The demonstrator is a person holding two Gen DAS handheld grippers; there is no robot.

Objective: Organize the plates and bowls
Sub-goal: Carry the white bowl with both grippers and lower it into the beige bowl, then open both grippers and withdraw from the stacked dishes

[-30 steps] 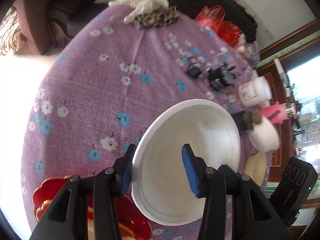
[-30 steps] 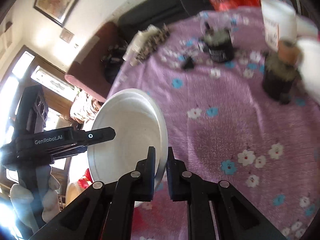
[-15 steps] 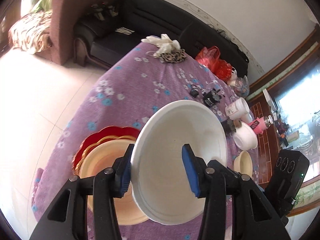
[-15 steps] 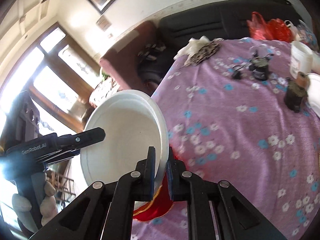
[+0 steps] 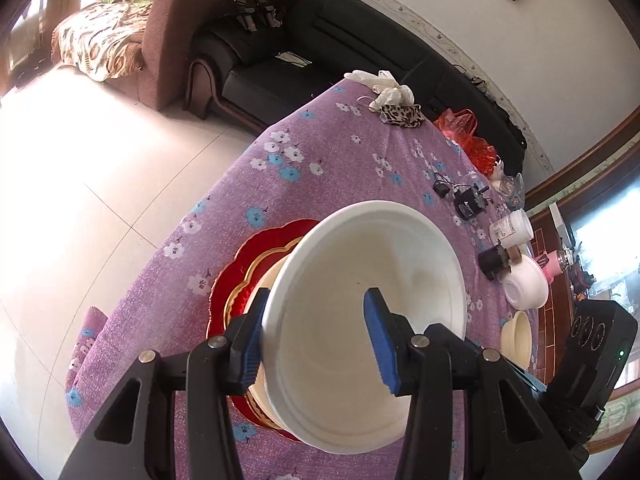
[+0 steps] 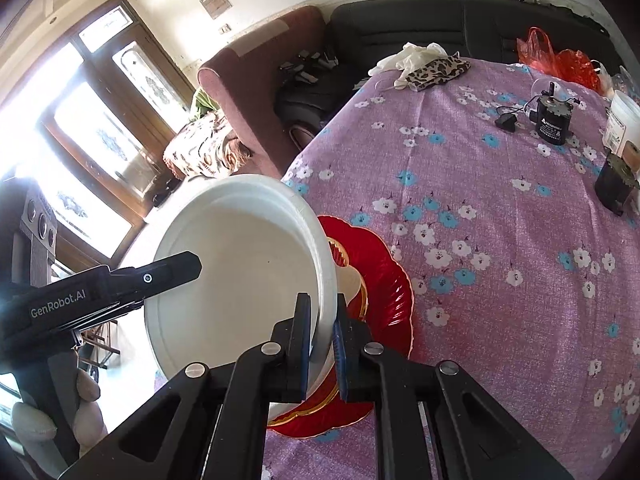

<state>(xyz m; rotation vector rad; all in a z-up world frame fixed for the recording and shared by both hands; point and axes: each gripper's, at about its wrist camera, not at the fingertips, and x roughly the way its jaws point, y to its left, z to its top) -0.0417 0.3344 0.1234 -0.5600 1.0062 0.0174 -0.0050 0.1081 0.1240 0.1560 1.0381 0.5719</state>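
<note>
- Left gripper (image 5: pixel 316 338) stood partly spread, its blue pads straddling the round white foam bowl's (image 5: pixel 372 320) rim.
- Right gripper (image 6: pixel 322 346) pinched that bowl's edge tight.

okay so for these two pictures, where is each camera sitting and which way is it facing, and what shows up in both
Left wrist: sits behind the left gripper, looking down along its blue-padded fingers over the white plate and purple tablecloth toward the black sofa.
Right wrist: sits behind the right gripper, pinching the plate's rim, facing the windows; the left gripper and a gloved hand show.
Shared: plate, red plate, tablecloth, sofa.
</note>
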